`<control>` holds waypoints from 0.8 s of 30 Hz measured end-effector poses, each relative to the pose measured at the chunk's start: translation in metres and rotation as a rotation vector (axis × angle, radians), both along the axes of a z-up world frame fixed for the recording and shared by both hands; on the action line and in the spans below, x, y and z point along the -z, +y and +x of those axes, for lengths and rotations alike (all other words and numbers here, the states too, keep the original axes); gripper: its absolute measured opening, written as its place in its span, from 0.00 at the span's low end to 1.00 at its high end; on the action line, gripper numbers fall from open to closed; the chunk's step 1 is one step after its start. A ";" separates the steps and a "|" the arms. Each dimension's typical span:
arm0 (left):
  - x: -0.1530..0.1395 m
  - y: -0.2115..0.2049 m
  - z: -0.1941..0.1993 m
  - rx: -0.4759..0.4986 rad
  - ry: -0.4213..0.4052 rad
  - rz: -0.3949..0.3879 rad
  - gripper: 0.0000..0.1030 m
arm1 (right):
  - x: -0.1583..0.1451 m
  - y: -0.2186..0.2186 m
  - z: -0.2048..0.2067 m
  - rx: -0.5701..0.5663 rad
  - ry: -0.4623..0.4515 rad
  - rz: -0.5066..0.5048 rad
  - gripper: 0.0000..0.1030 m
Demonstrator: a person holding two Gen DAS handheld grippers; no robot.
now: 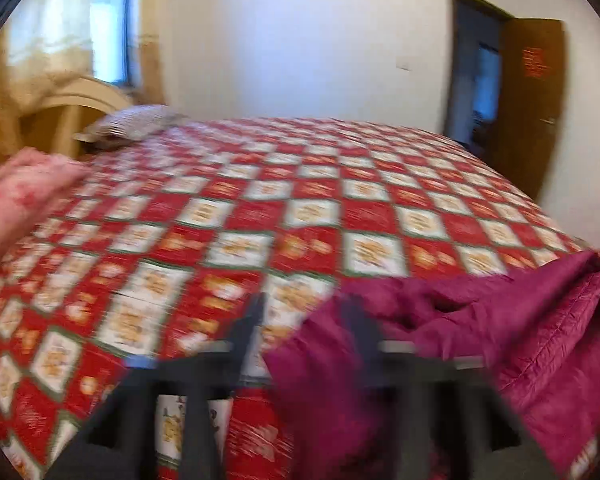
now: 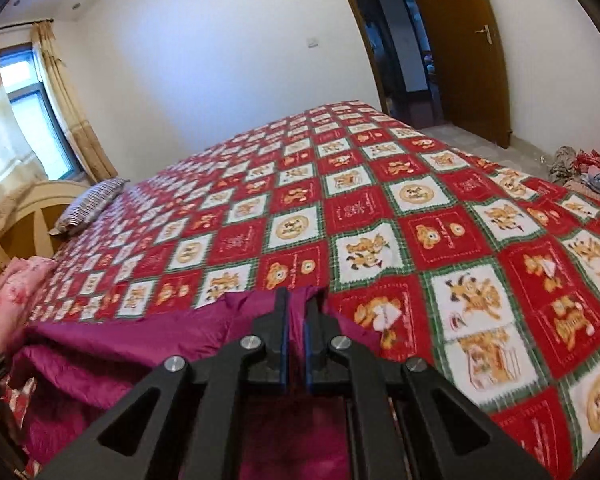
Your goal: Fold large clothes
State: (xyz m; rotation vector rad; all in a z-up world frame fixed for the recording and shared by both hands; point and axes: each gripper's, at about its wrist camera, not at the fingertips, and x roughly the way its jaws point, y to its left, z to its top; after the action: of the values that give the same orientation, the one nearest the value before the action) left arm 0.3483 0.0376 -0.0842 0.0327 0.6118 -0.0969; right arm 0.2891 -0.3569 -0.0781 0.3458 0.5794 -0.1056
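Magenta quilted garment (image 2: 112,356) lies bunched along near edge of a bed, spread over a red-and-white checked cartoon bedspread (image 2: 380,216). Right gripper (image 2: 297,300), jaws closed, pinches a fold of the garment's far edge, prob. to carry that hem across for a fold. Left gripper (image 1: 300,308) stands w/ fingers apart, fabric draped over its right finger but not clamped; pic heavily blurred. Garment looks slick, puffy, stitched in channels, so it'll likely slide and spring back. Bedspread is flat and matte, a broad work surface. Pink floral pillow (image 2: 12,296) at left, striped pillow (image 2: 92,204) farther back by headboard.
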 end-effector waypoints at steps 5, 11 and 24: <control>-0.007 0.022 0.002 -0.193 -0.042 -0.012 0.87 | 0.006 -0.006 0.018 0.070 0.008 -0.022 0.73; -0.026 0.008 -0.026 -0.269 -0.146 0.074 0.87 | -0.011 0.013 0.002 0.097 -0.033 -0.094 0.75; 0.028 -0.106 -0.003 -0.005 -0.072 0.307 0.88 | 0.027 0.156 0.025 -0.267 0.059 -0.335 0.69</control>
State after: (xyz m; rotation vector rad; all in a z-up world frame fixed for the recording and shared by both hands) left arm 0.3450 -0.0689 -0.1125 0.3301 0.5507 0.0033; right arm 0.3141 -0.2013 -0.1053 -0.0616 0.6490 0.0448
